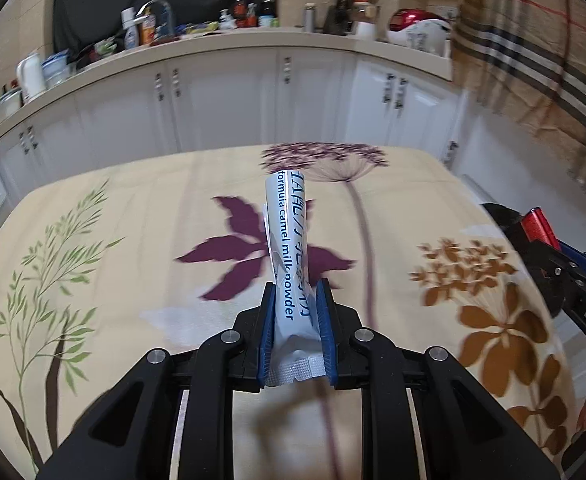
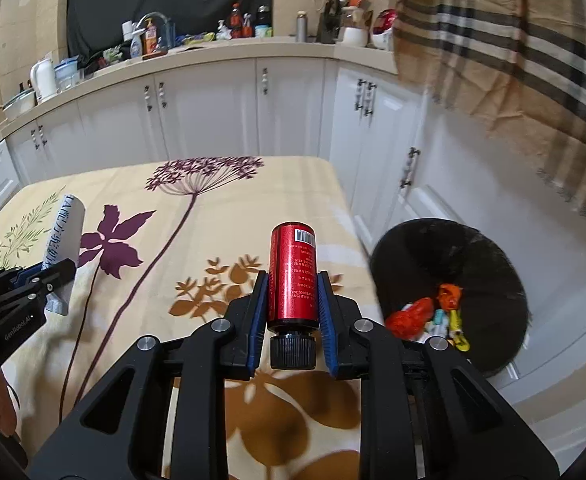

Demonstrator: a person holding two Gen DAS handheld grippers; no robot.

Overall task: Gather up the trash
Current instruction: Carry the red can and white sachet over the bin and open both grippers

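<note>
My left gripper is shut on a white milk powder sachet with blue print, held upright above the flowered tablecloth. The sachet also shows at the left of the right wrist view. My right gripper is shut on a red bottle with a black cap, held above the table's right part. The red bottle shows at the right edge of the left wrist view. A black trash bin stands on the floor right of the table, with orange and yellow wrappers inside.
White kitchen cabinets run behind the table, under a counter crowded with bottles, a kettle and a faucet. A plaid cloth hangs at the upper right. The table's right edge lies beside the bin.
</note>
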